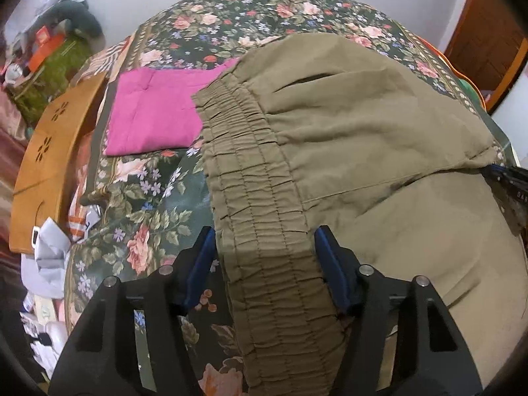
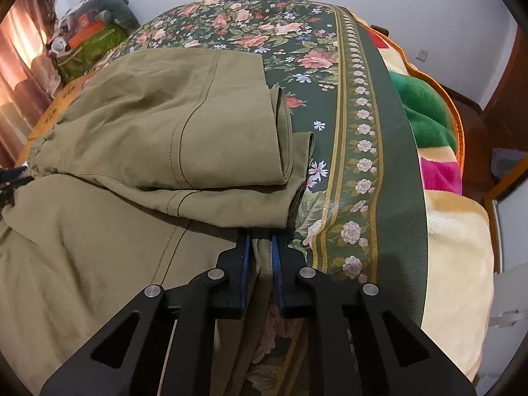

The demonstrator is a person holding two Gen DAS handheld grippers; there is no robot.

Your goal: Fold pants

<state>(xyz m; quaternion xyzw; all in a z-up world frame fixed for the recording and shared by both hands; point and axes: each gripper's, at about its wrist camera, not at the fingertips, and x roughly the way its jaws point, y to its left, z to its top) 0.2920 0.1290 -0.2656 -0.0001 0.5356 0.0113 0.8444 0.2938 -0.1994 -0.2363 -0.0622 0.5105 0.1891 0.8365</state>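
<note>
Left gripper [image 1: 264,247] at 6 o'clock – fingers spread, straddling pants [image 1: 346,151] waistband, not squeezing. Right gripper [image 2: 260,247] pinched on pants [image 2: 132,132] edge. Pants half folded on floral tablecloth [image 2: 297,33] – pink cloth [image 1: 155,112] toward 10 o'clock of waistband.

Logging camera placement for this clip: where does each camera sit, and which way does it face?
Left wrist: on the left gripper, facing forward over the olive-green pants' elastic waistband, which lies between its open fingers; a folded magenta cloth lies beyond.
Right wrist: on the right gripper, facing forward along the pants' folded leg end, fingers closed on fabric.
Shared: pants, floral tablecloth.
</note>
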